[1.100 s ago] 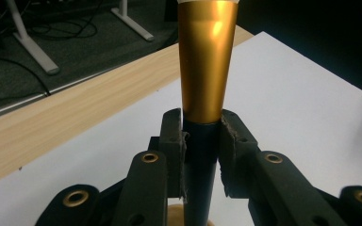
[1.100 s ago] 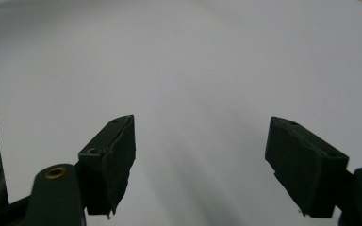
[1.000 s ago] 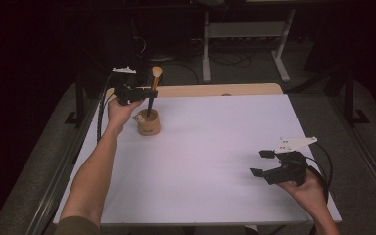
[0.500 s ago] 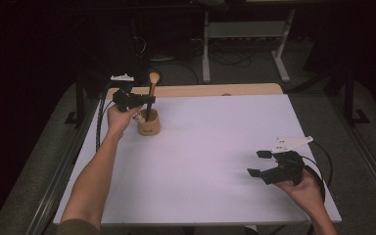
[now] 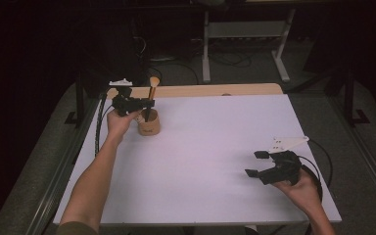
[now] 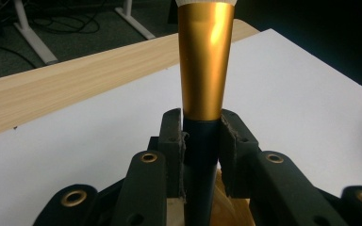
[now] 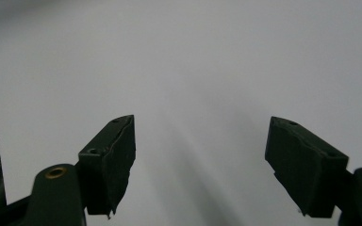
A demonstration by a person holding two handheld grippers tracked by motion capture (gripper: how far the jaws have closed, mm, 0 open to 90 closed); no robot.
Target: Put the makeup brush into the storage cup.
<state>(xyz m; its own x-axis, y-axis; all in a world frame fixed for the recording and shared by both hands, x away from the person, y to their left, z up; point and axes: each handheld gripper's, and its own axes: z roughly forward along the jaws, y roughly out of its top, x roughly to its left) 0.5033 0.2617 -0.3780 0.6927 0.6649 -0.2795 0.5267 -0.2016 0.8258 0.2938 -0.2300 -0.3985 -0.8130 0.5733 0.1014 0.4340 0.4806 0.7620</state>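
Step in hand: a makeup brush (image 5: 150, 96) is being set upright into a small wooden cup (image 5: 149, 126) at the far left of the white table (image 5: 210, 147), by my reading.
Left gripper (image 5: 142, 104): it is clamping the brush on its dark handle (image 6: 201, 155), just below the gold ferrule (image 6: 204, 61), with both pads pressing in from the sides.
Brush: it is standing nearly vertical, bristles up, with its lower end going down into the cup; how deep it sits is hidden from me.
Cup: it is sitting on the table just beside the left hand (image 5: 119, 122), near the wooden strip (image 5: 210, 90) at the back edge.
Right gripper (image 5: 260, 164): it is resting at the near right, well apart from the cup, with its jaws standing wide and nothing between them.
Doing it well: I would be keeping the handle plumb over the cup's middle, lowering until it bottoms out, and only then easing the pads apart so the cup is not tipping.
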